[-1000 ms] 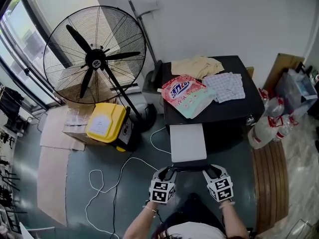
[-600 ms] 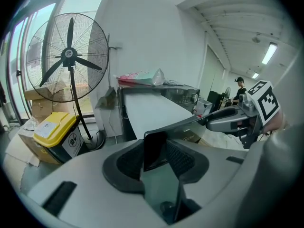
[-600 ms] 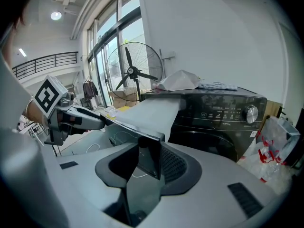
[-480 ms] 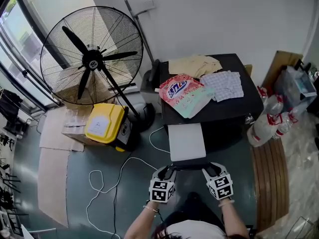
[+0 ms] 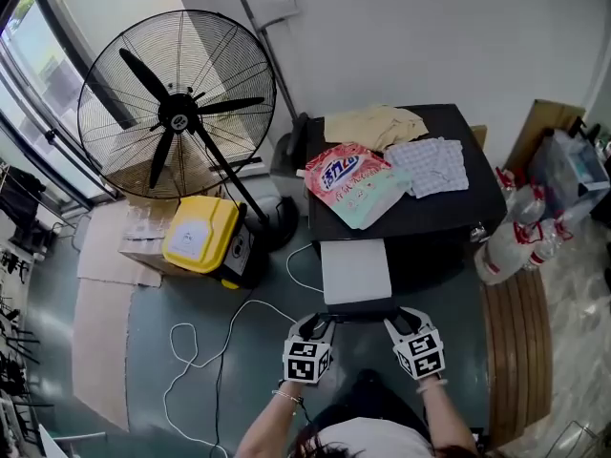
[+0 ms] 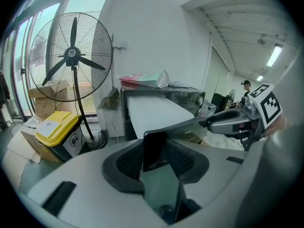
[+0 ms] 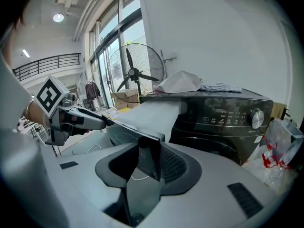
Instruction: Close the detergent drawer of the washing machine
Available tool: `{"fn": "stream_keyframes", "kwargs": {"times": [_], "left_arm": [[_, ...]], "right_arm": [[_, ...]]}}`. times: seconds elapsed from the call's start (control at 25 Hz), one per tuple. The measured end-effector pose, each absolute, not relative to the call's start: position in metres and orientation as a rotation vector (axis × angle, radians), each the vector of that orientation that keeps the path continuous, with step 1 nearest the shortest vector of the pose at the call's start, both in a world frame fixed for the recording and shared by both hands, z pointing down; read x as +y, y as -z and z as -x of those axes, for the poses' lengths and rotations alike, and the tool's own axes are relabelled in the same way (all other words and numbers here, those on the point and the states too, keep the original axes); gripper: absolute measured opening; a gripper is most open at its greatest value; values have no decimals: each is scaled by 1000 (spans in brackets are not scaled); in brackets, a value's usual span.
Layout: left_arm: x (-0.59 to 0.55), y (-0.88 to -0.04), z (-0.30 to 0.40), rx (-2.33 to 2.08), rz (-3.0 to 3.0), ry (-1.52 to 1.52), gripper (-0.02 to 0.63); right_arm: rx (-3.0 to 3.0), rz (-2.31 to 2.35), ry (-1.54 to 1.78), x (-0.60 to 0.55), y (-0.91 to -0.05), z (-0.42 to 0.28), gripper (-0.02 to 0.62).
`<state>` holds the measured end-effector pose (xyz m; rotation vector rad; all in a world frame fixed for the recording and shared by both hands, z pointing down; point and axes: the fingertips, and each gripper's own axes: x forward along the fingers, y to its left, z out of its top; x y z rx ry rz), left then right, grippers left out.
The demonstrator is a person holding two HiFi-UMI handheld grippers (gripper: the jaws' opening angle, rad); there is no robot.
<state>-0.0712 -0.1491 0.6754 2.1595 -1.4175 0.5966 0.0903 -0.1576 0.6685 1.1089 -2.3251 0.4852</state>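
So the detergent drawer [image 5: 356, 270] is pulled way out of the black washing machine [image 5: 449, 213], sitting dead centre in the head view. Its long axis runs straight up and down the frame, with the dark front edge pointing at the bottom (toward the person). The left gripper [image 5: 321, 324] and right gripper [image 5: 398, 321] are each clamped on that front edge, one per corner.

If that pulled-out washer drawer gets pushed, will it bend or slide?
The detergent drawer looks like rigid plastic, so probably no bending. It sticks straight out of the washing machine, so it should slide in; pushed off-centre, it might jam.
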Motion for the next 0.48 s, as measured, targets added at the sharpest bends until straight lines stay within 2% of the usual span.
{"fn": "stream_keyframes", "kwargs": {"times": [0.48], "left_arm": [[-165,-673,73,-1445,-2129,-594,158]], "right_arm": [[-2352,-1076,-483,-173,-666,-88,161]]}}
